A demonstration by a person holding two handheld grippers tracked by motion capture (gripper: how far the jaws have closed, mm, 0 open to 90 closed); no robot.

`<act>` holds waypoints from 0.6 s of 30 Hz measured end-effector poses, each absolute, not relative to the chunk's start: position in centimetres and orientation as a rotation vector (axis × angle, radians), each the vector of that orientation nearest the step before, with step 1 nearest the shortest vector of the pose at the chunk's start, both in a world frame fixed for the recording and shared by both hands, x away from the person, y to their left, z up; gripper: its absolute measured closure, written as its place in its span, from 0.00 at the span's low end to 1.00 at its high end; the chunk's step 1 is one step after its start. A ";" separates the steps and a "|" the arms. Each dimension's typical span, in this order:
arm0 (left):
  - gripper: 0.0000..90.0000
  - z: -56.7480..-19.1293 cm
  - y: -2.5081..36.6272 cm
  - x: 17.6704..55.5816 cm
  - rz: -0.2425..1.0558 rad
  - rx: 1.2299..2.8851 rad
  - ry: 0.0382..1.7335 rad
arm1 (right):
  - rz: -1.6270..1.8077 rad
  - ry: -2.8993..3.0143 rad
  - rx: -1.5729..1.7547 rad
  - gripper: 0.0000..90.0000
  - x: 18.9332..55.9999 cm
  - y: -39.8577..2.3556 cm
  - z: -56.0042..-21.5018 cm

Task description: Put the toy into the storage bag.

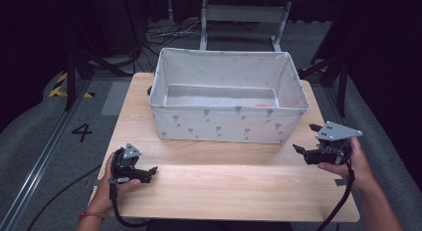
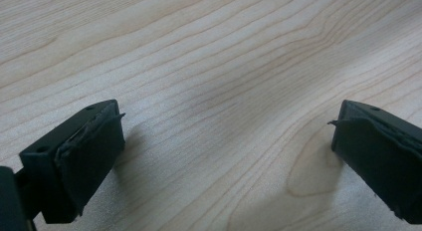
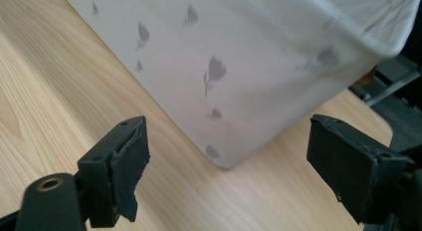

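- High view: fabric bin (image 1: 226, 122) mid-table (image 1: 239, 186); small orange item (image 1: 262, 105) on its floor.
- Left gripper view: left gripper (image 2: 226, 141) gaping, empty, over bare wood.
- Right gripper view: right gripper (image 3: 226, 161) spread, empty, near bin corner; soft wall could buckle or snag if nudged.

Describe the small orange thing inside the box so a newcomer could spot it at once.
Start at the wooden table and find the big white fabric box printed with grey flowers at its far half. Look down inside to its pale floor, towards the right end near the front wall: the small orange thing lies there. It is the one spot of colour in the box; too small to identify.
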State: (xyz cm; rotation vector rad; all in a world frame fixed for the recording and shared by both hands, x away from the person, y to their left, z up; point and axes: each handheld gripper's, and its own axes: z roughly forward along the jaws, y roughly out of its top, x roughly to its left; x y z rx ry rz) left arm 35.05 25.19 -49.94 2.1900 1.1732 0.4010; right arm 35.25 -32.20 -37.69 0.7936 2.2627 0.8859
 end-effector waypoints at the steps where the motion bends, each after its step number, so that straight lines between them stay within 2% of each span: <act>1: 0.01 -49.9 25.2 35.1 0.401 2.190 1.173 | 0.879 2.277 0.802 0.20 35.3 -32.3 -38.2; 8: 0.01 -49.9 25.2 35.0 0.401 2.187 1.177 | 0.861 2.355 0.892 0.22 35.5 -33.4 -42.8; 18: 0.01 -49.9 25.2 35.0 0.402 2.188 1.177 | 0.852 2.384 0.966 0.22 34.5 -34.8 -46.7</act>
